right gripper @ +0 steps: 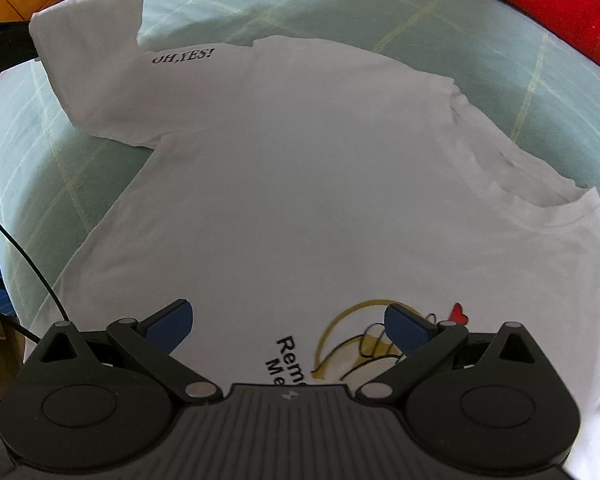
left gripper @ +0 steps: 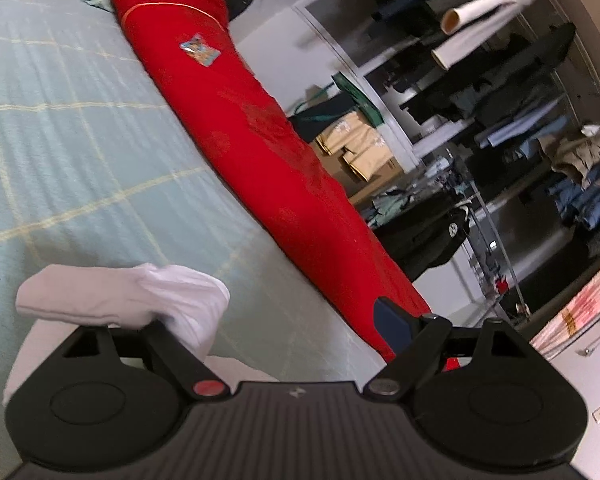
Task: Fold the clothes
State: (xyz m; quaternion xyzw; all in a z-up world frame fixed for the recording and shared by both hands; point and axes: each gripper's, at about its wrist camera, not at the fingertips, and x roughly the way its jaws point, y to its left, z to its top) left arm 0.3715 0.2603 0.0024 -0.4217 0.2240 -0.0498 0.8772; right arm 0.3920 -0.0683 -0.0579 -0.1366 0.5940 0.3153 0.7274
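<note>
Lying flat on the pale green checked bedspread [right gripper: 420, 12], the white T-shirt [right gripper: 300, 184] fills most of the right wrist view. Its long axis runs from the printed chest at the bottom of the frame toward the hem at the top, the neckline sits at the right, and 1 sleeve [right gripper: 88, 52] sticks out at the upper left.

The right gripper [right gripper: 288, 326] hangs over the printed chest with its jaws wide apart and nothing between them; its blue pads [right gripper: 172, 318] look clear of the cloth.

The left gripper [left gripper: 284, 320] is also wide open. A bunched bit of white cloth [left gripper: 128, 296], probably part of the shirt, hides its left finger at the lower left, so I cannot tell whether they touch.

A long red pillow [left gripper: 252, 128] lies along the bed's edge. At the right, open wardrobe shelves [left gripper: 520, 152] hold folded and hanging clothes, with cardboard boxes [left gripper: 364, 156] beside them.
</note>
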